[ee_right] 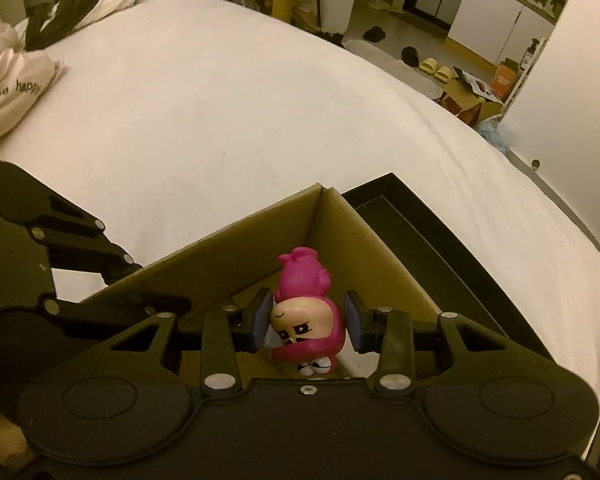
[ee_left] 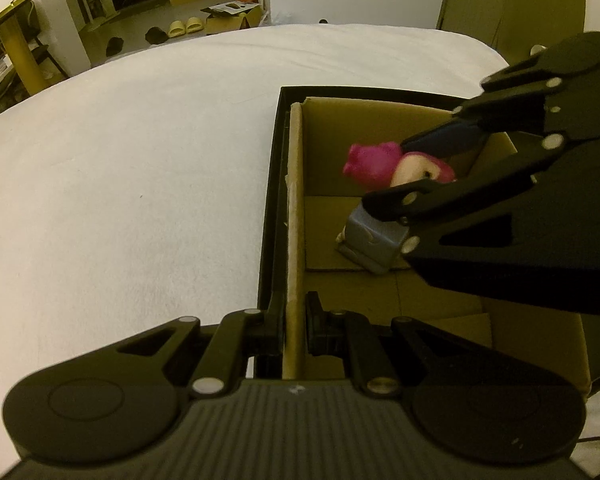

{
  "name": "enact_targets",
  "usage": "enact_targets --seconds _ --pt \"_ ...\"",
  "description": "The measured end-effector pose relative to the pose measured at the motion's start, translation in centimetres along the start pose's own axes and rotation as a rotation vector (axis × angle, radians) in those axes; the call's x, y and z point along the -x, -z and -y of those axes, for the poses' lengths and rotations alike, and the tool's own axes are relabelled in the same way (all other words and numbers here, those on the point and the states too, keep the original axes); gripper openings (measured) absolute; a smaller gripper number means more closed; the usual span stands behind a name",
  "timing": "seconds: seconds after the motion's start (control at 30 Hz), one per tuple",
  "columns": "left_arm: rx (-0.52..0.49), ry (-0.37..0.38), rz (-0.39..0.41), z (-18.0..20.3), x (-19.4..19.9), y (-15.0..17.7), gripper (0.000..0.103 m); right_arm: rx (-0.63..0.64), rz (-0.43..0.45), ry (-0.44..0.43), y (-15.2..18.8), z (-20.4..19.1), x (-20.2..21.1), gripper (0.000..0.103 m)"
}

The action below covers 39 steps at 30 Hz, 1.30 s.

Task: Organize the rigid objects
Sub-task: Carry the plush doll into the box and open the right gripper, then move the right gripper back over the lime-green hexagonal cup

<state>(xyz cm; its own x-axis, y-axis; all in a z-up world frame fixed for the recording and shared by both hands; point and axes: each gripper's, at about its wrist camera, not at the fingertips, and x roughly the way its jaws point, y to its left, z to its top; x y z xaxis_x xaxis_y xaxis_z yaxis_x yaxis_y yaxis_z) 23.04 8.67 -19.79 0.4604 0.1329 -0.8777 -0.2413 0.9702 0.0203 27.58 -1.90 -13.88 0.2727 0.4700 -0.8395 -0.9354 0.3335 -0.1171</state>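
Note:
A pink toy figure [ee_right: 305, 280] with a cream face hangs upside down between the blue pads of my right gripper [ee_right: 307, 322], which is shut on its head. In the left wrist view the same toy [ee_left: 370, 162] hovers over the open cardboard box [ee_left: 380, 120], with the right gripper [ee_left: 388, 172] reaching in from the right. A grey blocky object [ee_left: 374, 240] lies on the box floor below it. My left gripper [ee_left: 295, 330] is shut on the box's near-left wall [ee_left: 294, 220]. The box [ee_right: 220, 248] stands in a shallow black tray [ee_right: 420, 240].
Box and tray rest on a white bed [ee_left: 120, 180]. Folded clothes [ee_right: 16, 92] lie at the far left of the bed in the right wrist view. Beyond the bed edge the floor holds slippers [ee_left: 184, 26] and cardboard boxes [ee_left: 236, 16].

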Motion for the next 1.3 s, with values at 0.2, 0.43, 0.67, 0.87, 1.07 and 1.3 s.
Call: enact_targets --seconds 0.2,0.43,0.67,0.87,1.07,1.3 --pt "-0.001 0.001 0.000 0.0 0.0 0.0 0.009 0.056 0.007 0.023 -0.8 -0.9 -0.1 0.039" --pt "-0.007 -0.002 -0.003 0.1 -0.1 0.0 0.009 0.055 0.018 0.043 -0.3 -0.9 1.1 0.042" --pt "0.000 0.003 -0.002 0.1 -0.2 0.1 0.010 -0.009 0.031 0.079 0.6 0.3 2.9 0.042" --pt "-0.003 -0.002 -0.003 0.1 -0.2 0.1 0.009 -0.049 0.042 0.103 1.8 1.0 4.6 0.042" --pt "-0.005 -0.009 -0.004 0.3 -0.2 0.0 0.009 -0.090 0.057 0.125 3.4 2.2 6.3 0.042" --pt "-0.009 -0.017 -0.003 0.5 -0.2 0.0 0.010 -0.127 0.063 0.179 5.1 3.9 7.5 0.043"
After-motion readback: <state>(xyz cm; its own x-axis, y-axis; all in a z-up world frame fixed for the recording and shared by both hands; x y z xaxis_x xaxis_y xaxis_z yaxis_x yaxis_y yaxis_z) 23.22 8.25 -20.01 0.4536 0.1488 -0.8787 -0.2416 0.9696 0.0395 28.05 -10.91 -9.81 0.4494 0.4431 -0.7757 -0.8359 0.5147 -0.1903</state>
